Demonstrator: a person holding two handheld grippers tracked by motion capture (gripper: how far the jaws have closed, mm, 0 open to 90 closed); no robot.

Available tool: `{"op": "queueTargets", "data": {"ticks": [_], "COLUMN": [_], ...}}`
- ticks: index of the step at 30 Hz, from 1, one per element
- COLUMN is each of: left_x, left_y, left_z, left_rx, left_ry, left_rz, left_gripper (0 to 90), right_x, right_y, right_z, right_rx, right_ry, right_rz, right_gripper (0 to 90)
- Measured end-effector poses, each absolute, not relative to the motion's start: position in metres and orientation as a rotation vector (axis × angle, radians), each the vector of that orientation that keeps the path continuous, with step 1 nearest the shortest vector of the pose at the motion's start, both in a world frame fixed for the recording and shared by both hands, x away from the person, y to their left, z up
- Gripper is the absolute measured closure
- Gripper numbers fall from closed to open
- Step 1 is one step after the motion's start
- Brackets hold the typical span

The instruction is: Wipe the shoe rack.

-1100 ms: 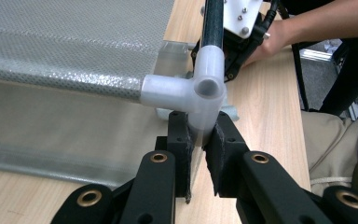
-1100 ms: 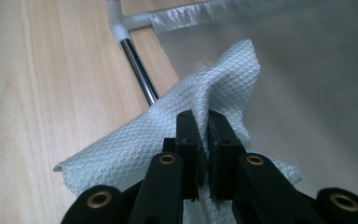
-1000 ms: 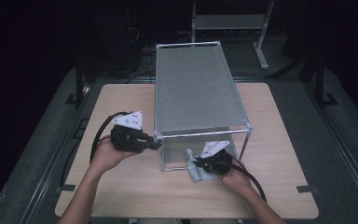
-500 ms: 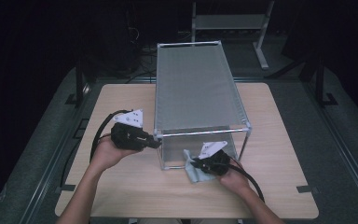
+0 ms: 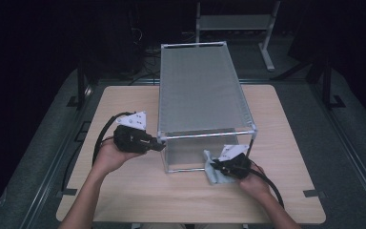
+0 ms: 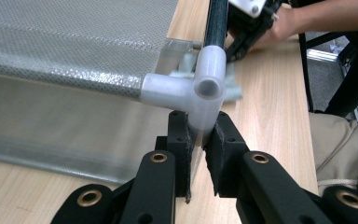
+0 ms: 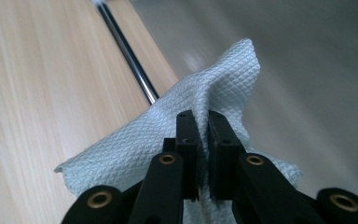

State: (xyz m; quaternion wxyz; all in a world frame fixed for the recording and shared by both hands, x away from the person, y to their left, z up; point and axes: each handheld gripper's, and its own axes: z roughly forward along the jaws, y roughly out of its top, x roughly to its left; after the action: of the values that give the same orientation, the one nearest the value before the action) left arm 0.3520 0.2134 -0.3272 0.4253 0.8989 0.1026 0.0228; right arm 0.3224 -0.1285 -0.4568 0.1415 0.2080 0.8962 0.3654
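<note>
The right gripper [image 5: 219, 168], clenched on the cloth [image 7: 168, 140], presses it against the near wall of the case [image 5: 198, 95] — the wall runs leftward toward the corner post [image 6: 200, 126], which the left gripper [image 6: 200, 147] clamps steady.

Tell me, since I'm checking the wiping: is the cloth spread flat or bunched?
Bunched: the cloth rises in a fold pinched between the right gripper's fingers.

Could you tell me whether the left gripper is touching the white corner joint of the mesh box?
Touching: in the left gripper view, the left gripper has both jaws clamped on the white corner joint.
</note>
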Motion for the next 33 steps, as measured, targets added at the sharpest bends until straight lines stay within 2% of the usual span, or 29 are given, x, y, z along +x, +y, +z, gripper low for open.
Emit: {"op": "queueTargets", "data": {"ticks": [3,9,16,22,28,33], "left_x": [0.352,0.352,0.352,0.351,0.351,0.351], "left_y": [0.213,0.215,0.217,0.218,0.215,0.214], "left_z": [-0.328,-0.327,-0.329,-0.328,-0.328,-0.328], "left_rx": [2.244,2.244,2.227,2.231,2.237,2.240], "left_ry": [0.254,0.266,0.269,0.273,0.256,0.263], "left_rz": [0.056,0.058,0.063,0.064,0.056,0.062], "left_gripper": [79.9,79.9,79.9,79.9,79.9,79.8], "right_x": [0.322,0.325,0.318,0.321,0.312,0.312], "right_y": [-0.143,-0.127,-0.152,-0.140,-0.160,-0.156], "right_z": [-0.458,-0.459,-0.458,-0.458,-0.457,-0.456], "right_rx": [0.659,0.600,0.659,0.629,0.646,0.629], "right_ry": [2.571,2.566,2.539,2.552,2.526,2.528], "right_rz": [1.070,1.057,1.026,1.021,0.985,0.963], "right_gripper": [84.1,84.1,84.1,84.1,84.3,84.3]}}
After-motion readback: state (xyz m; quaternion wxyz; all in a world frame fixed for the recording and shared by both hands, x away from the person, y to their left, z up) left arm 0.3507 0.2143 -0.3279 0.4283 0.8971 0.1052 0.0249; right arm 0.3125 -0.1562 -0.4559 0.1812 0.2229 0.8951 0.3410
